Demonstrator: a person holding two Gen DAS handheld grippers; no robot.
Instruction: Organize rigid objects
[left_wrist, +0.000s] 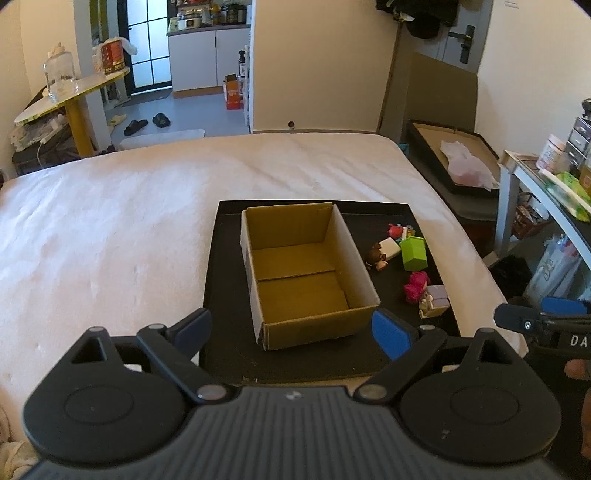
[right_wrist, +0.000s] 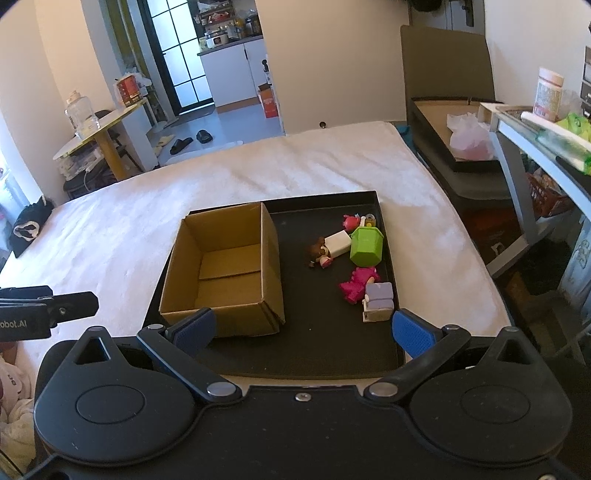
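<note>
An empty cardboard box (left_wrist: 299, 273) (right_wrist: 225, 273) stands on the left half of a black tray (left_wrist: 221, 295) (right_wrist: 321, 332) on the bed. To its right lie small toys: a green bin (left_wrist: 414, 253) (right_wrist: 365, 246), a white block (left_wrist: 390, 248) (right_wrist: 338, 242), a brown-haired figure (left_wrist: 376, 256) (right_wrist: 318, 253), a pink figure (left_wrist: 416, 286) (right_wrist: 357, 284), a lilac block toy (left_wrist: 435, 301) (right_wrist: 378, 301) and a red toy (left_wrist: 395, 230) (right_wrist: 351, 221). My left gripper (left_wrist: 291, 332) hangs open before the box's near wall. My right gripper (right_wrist: 303, 330) is open over the tray's near edge, holding nothing.
The tray lies on a wide white bed (left_wrist: 129, 221) (right_wrist: 295, 166). A shelf unit (right_wrist: 535, 147) with jars and a dark crate (left_wrist: 454, 162) stand to the right. A yellow side table (left_wrist: 74, 96) is at the far left. The other gripper's tip (left_wrist: 517, 317) (right_wrist: 70, 304) shows at each view's edge.
</note>
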